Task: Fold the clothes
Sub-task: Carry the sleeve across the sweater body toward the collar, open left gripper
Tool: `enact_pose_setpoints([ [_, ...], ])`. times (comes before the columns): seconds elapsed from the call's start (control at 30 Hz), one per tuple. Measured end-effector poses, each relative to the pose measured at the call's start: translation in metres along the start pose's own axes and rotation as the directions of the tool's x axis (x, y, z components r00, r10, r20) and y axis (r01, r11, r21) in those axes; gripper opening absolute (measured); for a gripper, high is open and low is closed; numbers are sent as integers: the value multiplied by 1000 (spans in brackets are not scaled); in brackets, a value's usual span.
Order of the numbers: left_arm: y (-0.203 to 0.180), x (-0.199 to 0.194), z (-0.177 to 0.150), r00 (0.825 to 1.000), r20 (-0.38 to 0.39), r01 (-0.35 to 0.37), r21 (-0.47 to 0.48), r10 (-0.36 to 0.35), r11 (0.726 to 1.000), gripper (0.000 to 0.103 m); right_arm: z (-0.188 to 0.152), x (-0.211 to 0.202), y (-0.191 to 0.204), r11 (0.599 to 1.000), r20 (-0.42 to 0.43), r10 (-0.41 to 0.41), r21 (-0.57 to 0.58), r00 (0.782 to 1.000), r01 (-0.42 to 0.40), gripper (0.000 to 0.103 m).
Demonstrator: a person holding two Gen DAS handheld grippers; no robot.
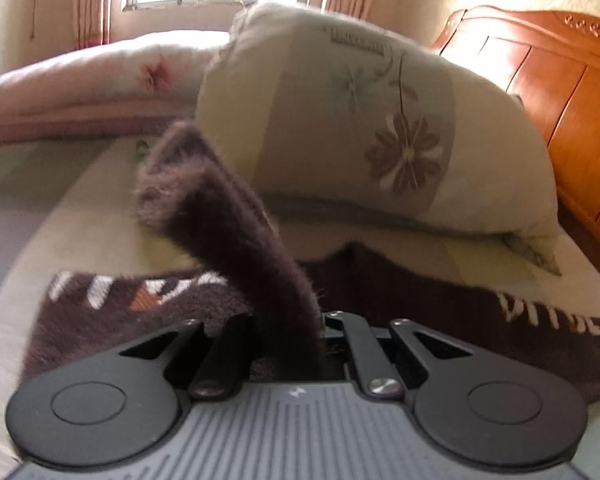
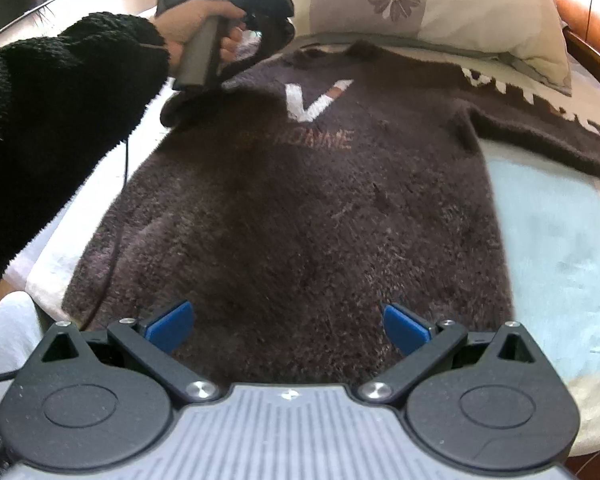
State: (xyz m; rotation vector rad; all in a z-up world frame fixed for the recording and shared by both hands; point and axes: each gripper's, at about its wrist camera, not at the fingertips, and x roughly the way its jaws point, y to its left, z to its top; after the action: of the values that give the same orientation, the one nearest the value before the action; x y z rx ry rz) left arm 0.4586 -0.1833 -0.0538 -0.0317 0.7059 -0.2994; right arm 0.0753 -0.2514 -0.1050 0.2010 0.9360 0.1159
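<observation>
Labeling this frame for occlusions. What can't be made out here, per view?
- Left wrist view: left gripper fingertips hidden inside the sweater sleeve they clamp; pads not visible.
- Left wrist view: white lettering on the other sleeve cut off by the right edge and blurred; unreadable.
- Right wrist view: sweater hem hidden behind the open right gripper.
- Right wrist view: left hand and its tool cover the sweater's left shoulder.

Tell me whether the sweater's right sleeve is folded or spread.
Spread: the right sleeve lies flat, stretched away from the sweater body across the bed.
</observation>
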Motion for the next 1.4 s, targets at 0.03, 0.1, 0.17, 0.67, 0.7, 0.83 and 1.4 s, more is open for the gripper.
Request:
enact_pose_setpoints([
  [0.03,-2,6,-5,1000,-9,-1,-5,1,1000,6,-1,1,-1,1000,-4,0,4,1000,0,103],
  [0.1,-5,19,-15,1000,-28,-4,-15,4,1000,6,-1,5,-4,1000,-14,1,16,1000,-1,103],
  [0.17,-7,31,-22,1000,-28,10,-3,-10,1000,6,-2,9,-7,1000,-26,-6,22,1000,7,103],
  [0.67,5,23,-31,967,-98,235,5,-233,972,46,-4,13,-9,999,-35,-15,40,999,16,103],
  [0.7,7,16,-30,957,-98,274,0,-273,962,50,-5,14,-8,999,-33,-12,42,999,13,103],
  [0.83,13,-11,-25,903,-82,422,-7,-421,907,59,-6,16,-7,999,-38,-10,48,999,12,103],
  [1.4,139,-67,-86,943,-49,328,-27,-329,944,70,11,20,-14,995,10,15,99,1000,-16,103],
])
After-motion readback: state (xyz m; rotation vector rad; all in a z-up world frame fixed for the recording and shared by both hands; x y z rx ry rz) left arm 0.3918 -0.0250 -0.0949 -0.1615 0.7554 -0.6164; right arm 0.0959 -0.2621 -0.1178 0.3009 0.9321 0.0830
